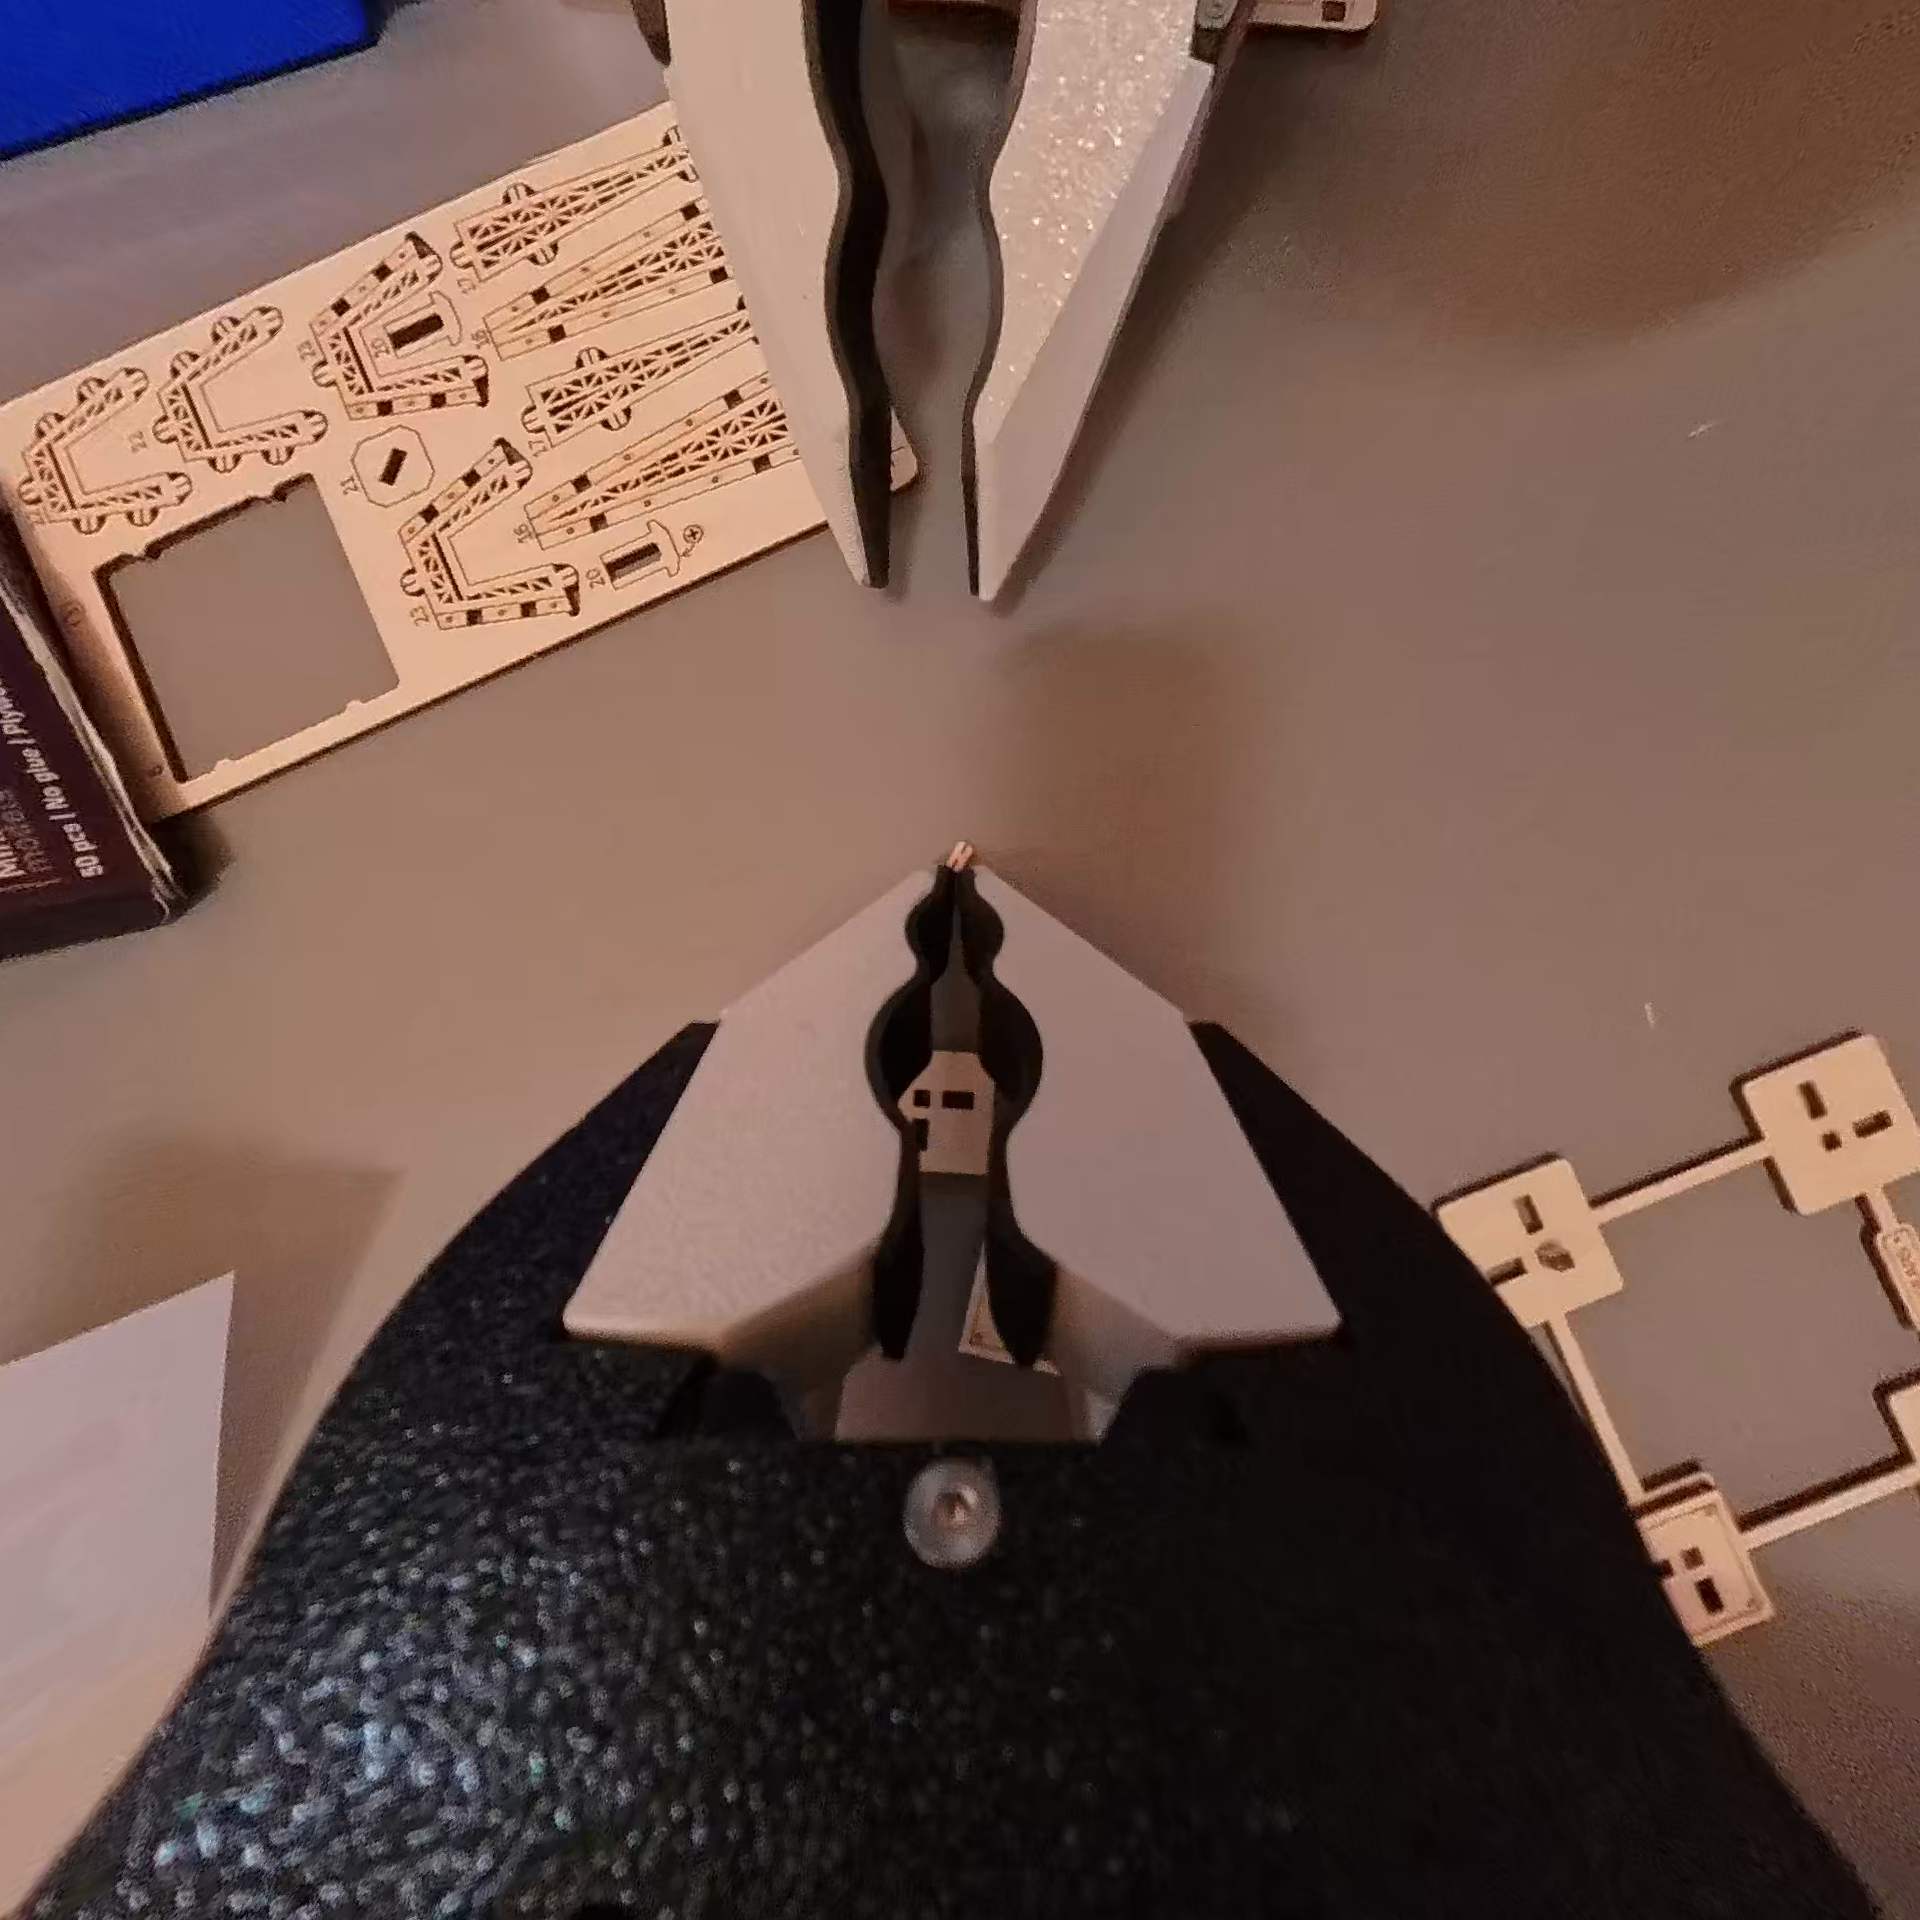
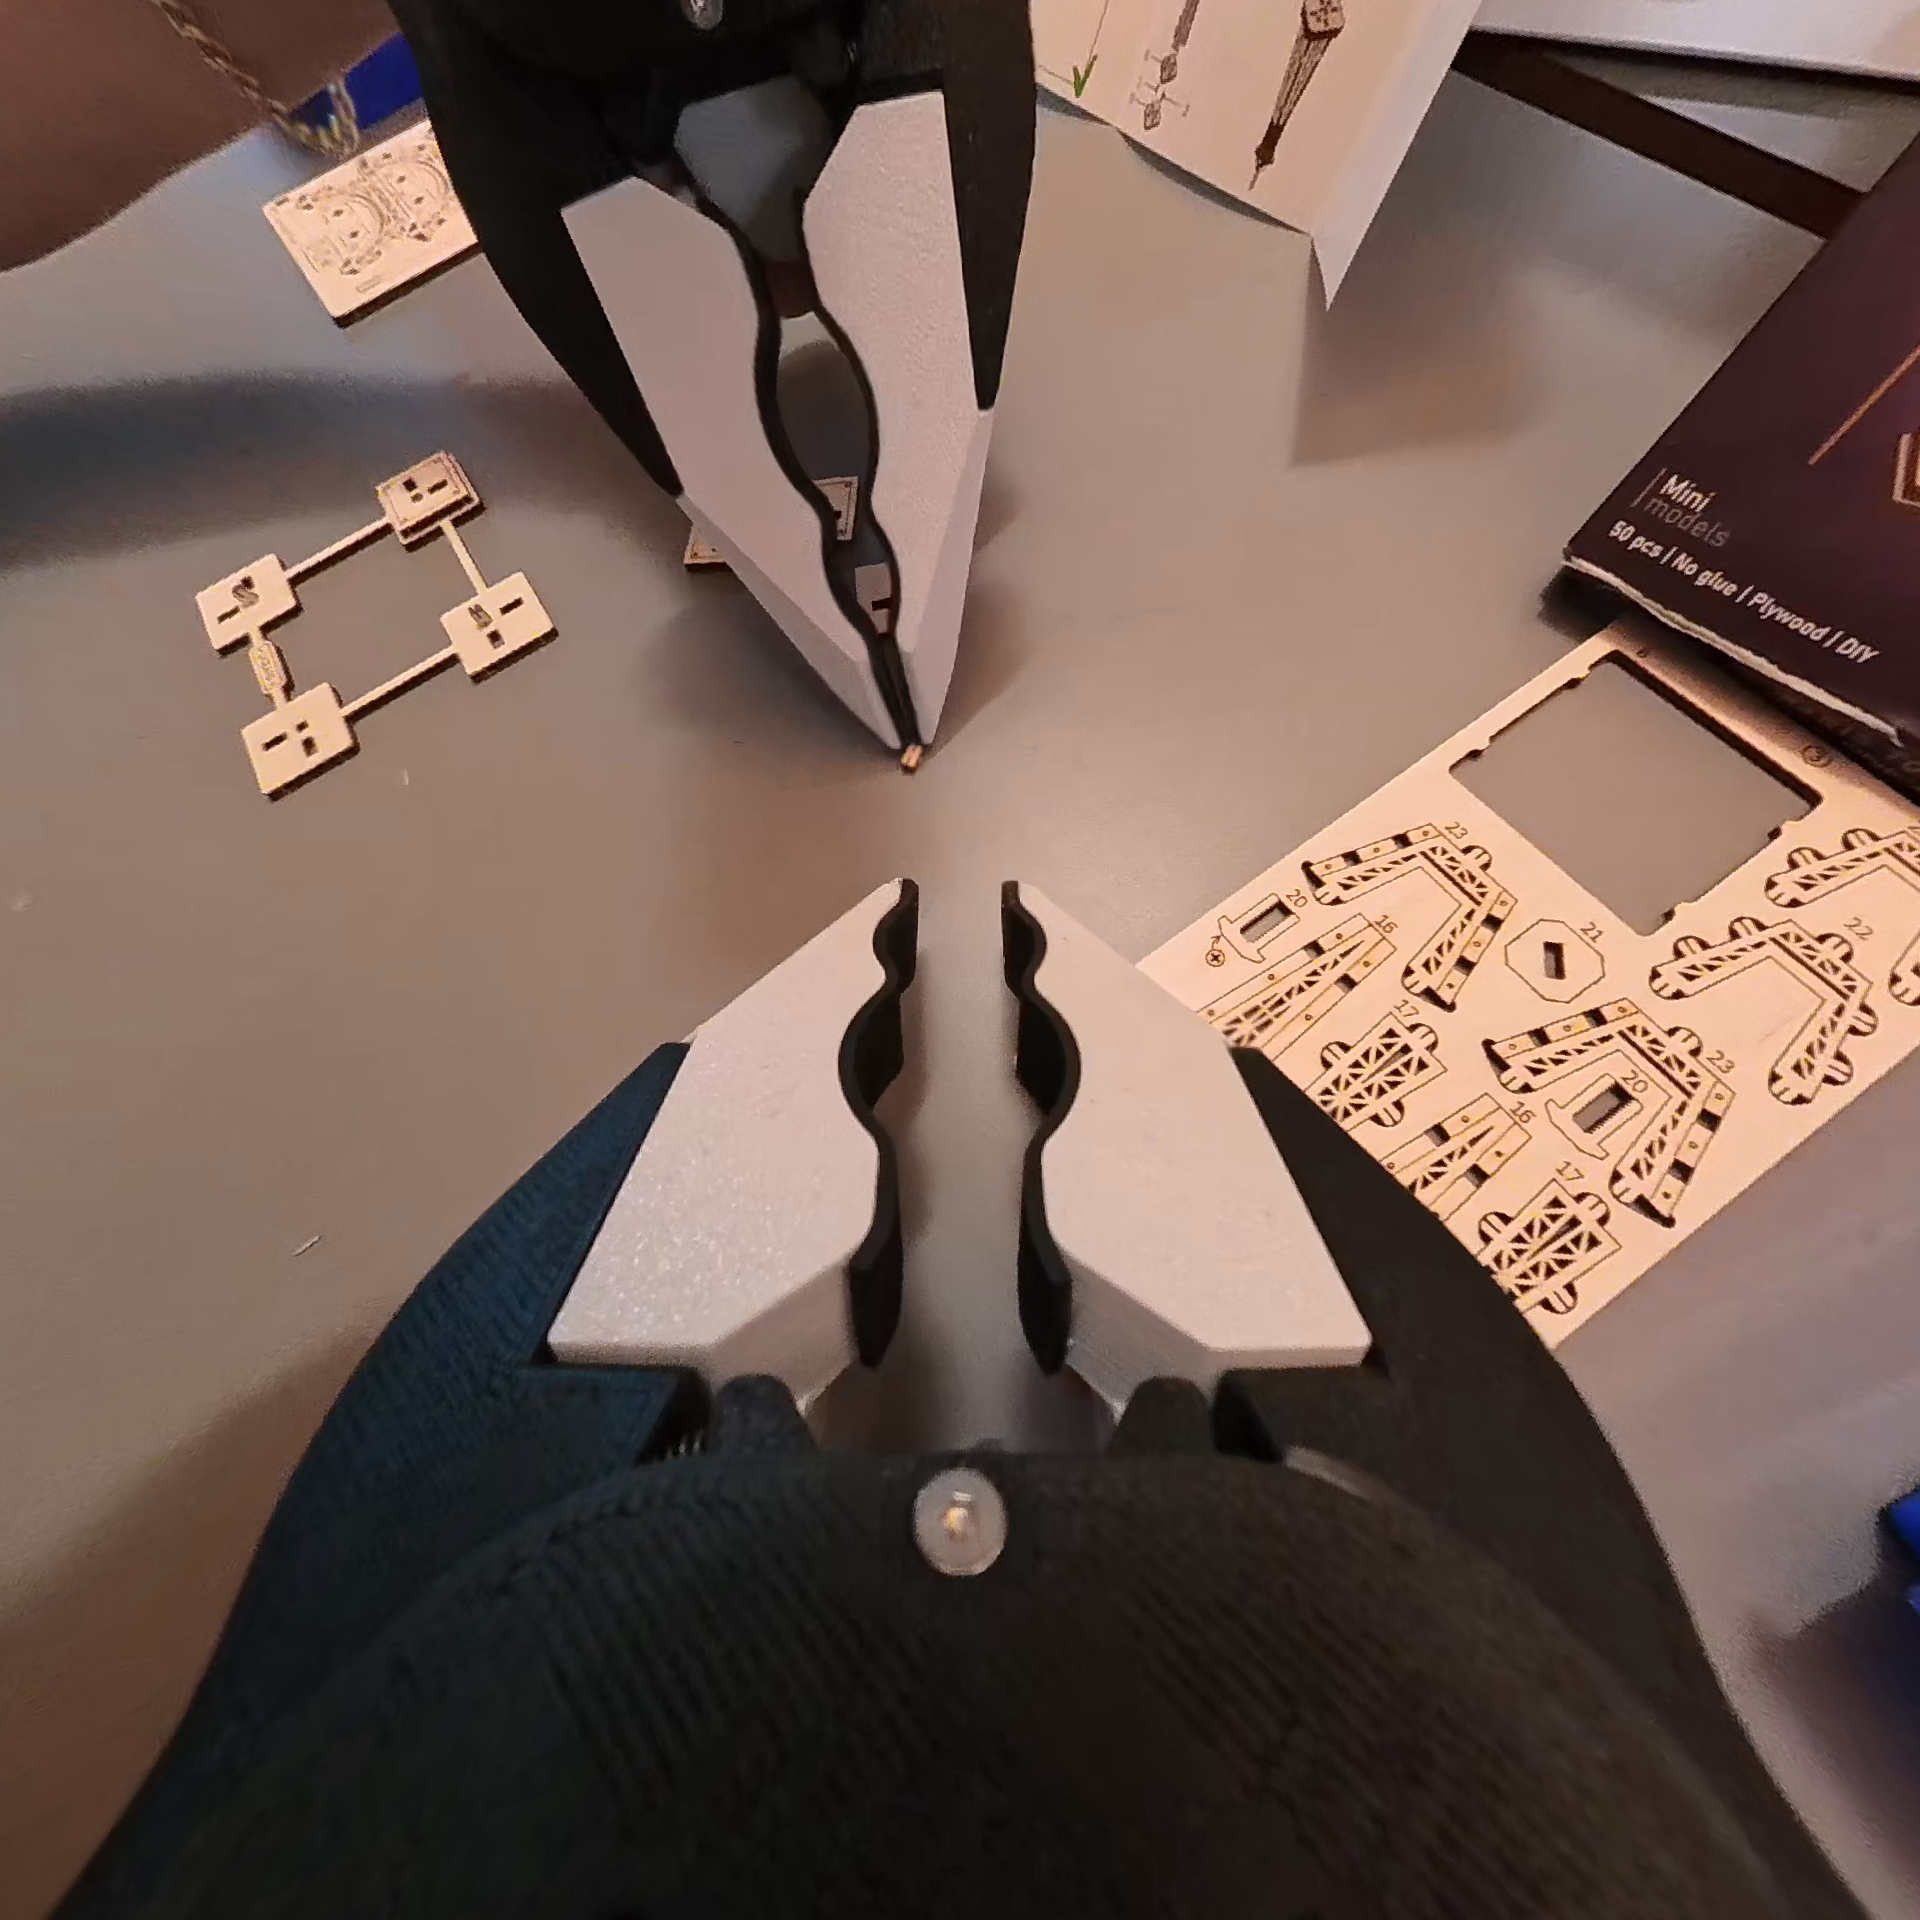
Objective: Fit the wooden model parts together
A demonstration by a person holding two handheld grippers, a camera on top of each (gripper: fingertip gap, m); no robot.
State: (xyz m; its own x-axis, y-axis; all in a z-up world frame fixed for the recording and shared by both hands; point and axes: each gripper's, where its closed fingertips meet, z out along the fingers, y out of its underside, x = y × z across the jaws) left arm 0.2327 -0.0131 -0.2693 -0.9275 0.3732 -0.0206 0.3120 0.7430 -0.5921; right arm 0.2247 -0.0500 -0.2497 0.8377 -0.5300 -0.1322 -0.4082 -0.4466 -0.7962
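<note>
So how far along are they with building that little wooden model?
Early, by the look of it. Done: a square hole in the plywood sheet shows one section punched out, and a square base frame lies loose on the table. In hand: the left gripper is shut on a thin wooden piece; the right gripper is open and empty. Left: most numbered parts still sit uncut in the sheet.

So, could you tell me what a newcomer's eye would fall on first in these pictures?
Two hand-held grippers meet tip to tip at mid-table: the left hand-held gripper is shut on a thin wooden part, and the right hand-held gripper is open and empty. Beside them lie a parts sheet and a square frame.
</note>
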